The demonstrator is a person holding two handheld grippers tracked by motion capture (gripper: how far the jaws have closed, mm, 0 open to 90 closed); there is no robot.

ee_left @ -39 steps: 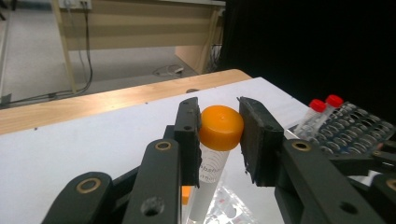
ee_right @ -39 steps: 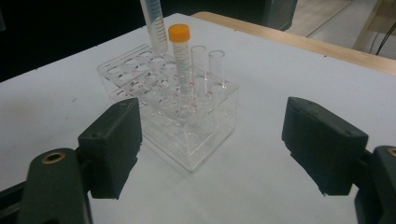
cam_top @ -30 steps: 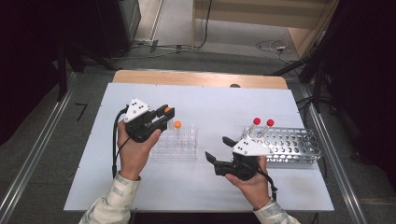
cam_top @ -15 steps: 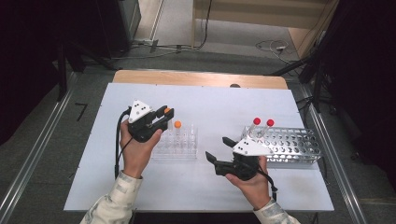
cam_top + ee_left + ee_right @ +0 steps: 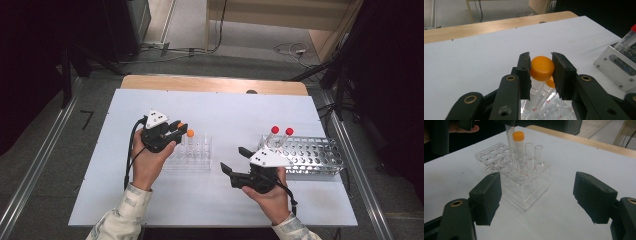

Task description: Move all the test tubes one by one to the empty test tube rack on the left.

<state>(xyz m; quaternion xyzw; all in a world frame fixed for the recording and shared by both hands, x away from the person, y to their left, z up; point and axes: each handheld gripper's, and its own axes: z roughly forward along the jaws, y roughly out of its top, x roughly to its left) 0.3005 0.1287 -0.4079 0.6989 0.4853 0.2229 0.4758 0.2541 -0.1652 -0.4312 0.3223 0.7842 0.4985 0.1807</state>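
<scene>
My left gripper (image 5: pixel 178 129) is shut on the orange cap of a tube (image 5: pixel 542 68), one jaw on each side of it. The tube's body slants down into the clear plastic rack (image 5: pixel 192 152). A second orange-capped tube (image 5: pixel 190 133) stands in that rack just beyond it, also seen from the right gripper view as the orange-capped tube (image 5: pixel 519 147). My right gripper (image 5: pixel 235 160) hovers over the table right of the clear rack (image 5: pixel 524 182), pointing at it. Its jaws are wide open with nothing between them.
A metal rack (image 5: pixel 312 156) lies at the right with two red-capped tubes (image 5: pixel 280 135) leaning in its left end. A wooden strip (image 5: pixel 215 84) runs along the white table's far edge. Two capless tubes (image 5: pixel 534 152) stand in the clear rack.
</scene>
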